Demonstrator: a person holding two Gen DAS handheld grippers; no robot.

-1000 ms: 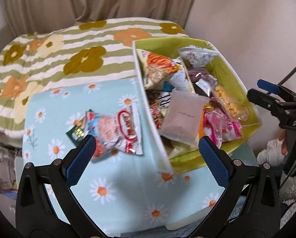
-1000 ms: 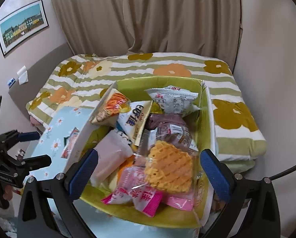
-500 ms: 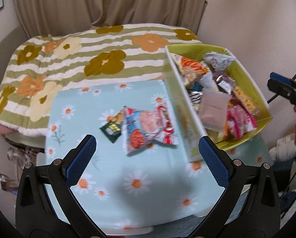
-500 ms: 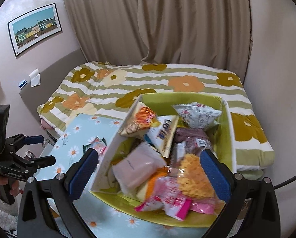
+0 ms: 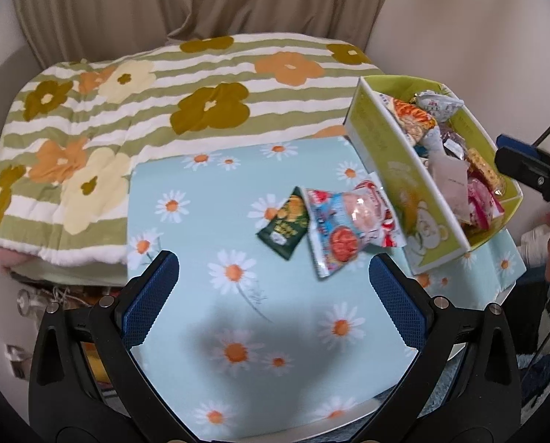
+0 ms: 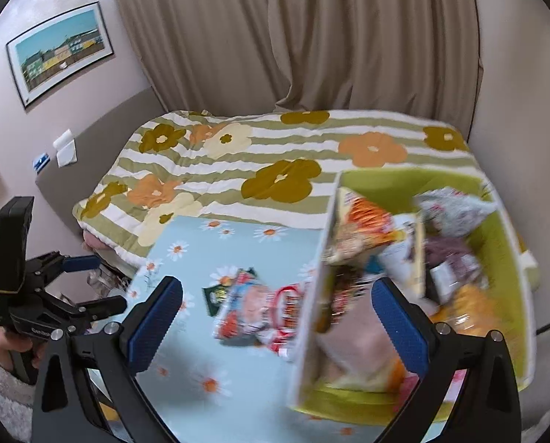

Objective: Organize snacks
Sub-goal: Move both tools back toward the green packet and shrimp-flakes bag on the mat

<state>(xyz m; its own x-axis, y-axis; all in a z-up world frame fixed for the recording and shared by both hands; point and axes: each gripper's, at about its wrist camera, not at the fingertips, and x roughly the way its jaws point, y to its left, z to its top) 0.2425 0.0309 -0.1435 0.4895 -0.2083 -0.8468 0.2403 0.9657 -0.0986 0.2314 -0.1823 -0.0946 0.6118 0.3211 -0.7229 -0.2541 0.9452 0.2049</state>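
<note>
A lime-green box (image 5: 393, 170) full of several snack packets stands at the table's right side; it also shows in the right wrist view (image 6: 503, 243). A red-and-blue snack bag (image 5: 348, 225) and a small dark green packet (image 5: 286, 223) lie on the daisy tablecloth (image 5: 238, 295) left of the box. The bag (image 6: 260, 310) and green packet (image 6: 215, 295) also show in the right wrist view. My left gripper (image 5: 275, 299) is open and empty above the cloth, short of the bags. My right gripper (image 6: 276, 323) is open and empty, above the box's left wall.
A bed with a striped flower quilt (image 5: 145, 110) lies behind the table. Curtains (image 6: 293, 37) and a wall picture (image 6: 61, 51) are at the back. The table's front edge (image 5: 330, 417) is close below my left gripper.
Both grippers have pulled back and swung left. The box has slid toward the right of each view and the two bags on the cloth now sit nearer the centre.
</note>
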